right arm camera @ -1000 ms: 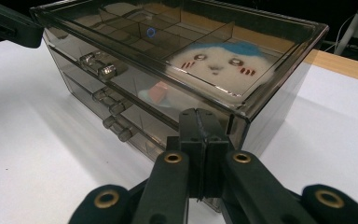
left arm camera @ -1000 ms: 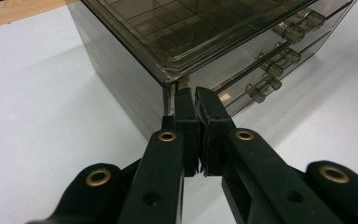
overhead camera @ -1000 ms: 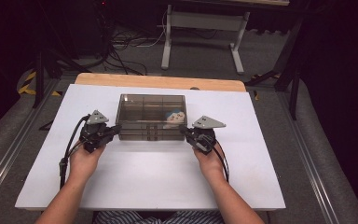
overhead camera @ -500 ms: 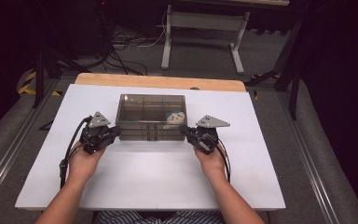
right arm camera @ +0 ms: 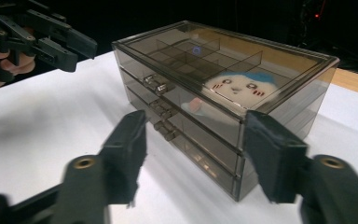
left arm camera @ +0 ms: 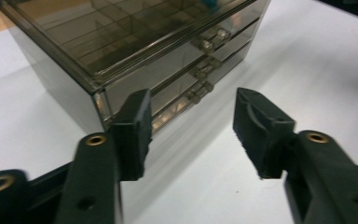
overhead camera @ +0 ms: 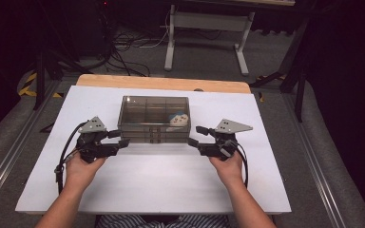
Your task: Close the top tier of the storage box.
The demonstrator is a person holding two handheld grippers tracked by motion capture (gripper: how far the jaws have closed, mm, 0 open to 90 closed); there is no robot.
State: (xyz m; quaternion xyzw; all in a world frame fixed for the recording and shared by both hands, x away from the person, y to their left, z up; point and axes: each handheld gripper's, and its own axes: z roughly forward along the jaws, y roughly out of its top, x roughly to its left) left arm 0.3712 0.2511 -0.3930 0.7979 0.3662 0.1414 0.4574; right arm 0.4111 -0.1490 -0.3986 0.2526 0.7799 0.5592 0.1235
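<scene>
Both hand-held grippers, left (overhead camera: 119,137) & right (overhead camera: 194,135), jaws apart, flank drawer box (overhead camera: 154,118) on table (overhead camera: 161,175); best approach: square to front corners w/ even pressure.

Beyond your white table (overhead camera: 152,185), whose far edge shows a bare wooden strip (overhead camera: 164,83), you look onto a grey floor. Black cables (overhead camera: 123,45) sprawl across it beside a white metal stand (overhead camera: 206,28). Yellow-and-black hazard tape (overhead camera: 28,84) marks the floor at your left.

Dark room, grey floor (overhead camera: 209,52), cables (overhead camera: 123,45), white stand (overhead camera: 206,21) behind
</scene>
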